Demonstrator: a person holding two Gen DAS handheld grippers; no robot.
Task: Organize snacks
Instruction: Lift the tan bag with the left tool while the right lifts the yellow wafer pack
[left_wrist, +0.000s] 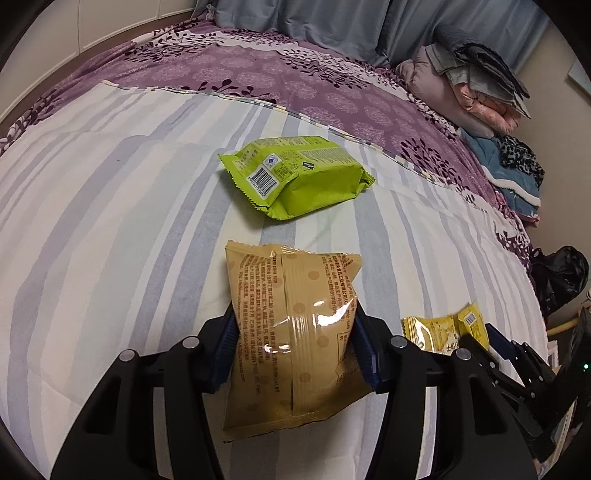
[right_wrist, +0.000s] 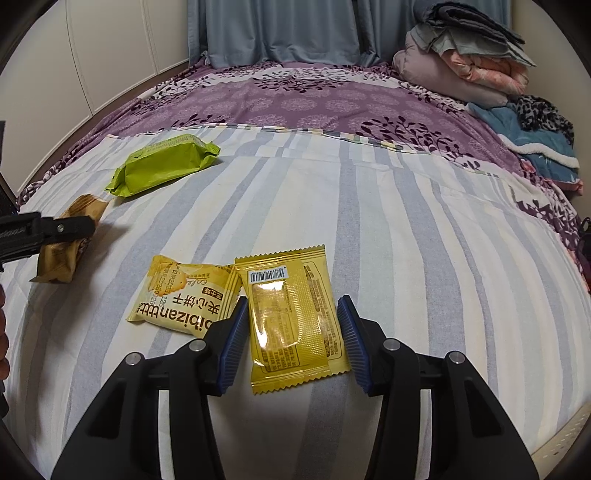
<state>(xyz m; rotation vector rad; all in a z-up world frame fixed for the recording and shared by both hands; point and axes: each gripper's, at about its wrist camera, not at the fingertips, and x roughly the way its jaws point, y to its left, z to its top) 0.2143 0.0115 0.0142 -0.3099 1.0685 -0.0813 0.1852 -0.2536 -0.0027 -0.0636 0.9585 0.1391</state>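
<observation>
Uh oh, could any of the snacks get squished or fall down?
Maybe. The left gripper is squeezing the puffy tan plastic snack bag at its sides, so whatever is inside could crack. The right gripper has the flat yellow foil packet between its blue pads, but whether they press it is unclear, so it could slip out when lifted and bump the yellow biscuit packet touching it.

Green packet (left_wrist: 295, 173) beyond tan packet (left_wrist: 295, 332)

Illumination is even, moderately bright indoor light from overhead, producing glare patches on the tan packet (left_wrist: 295, 325) and the yellow packet (right_wrist: 295, 317). Shadows on the bed (right_wrist: 424, 258) are soft. Both fisheye views bow straight lines and darken at the corners; focus is sharp.
</observation>
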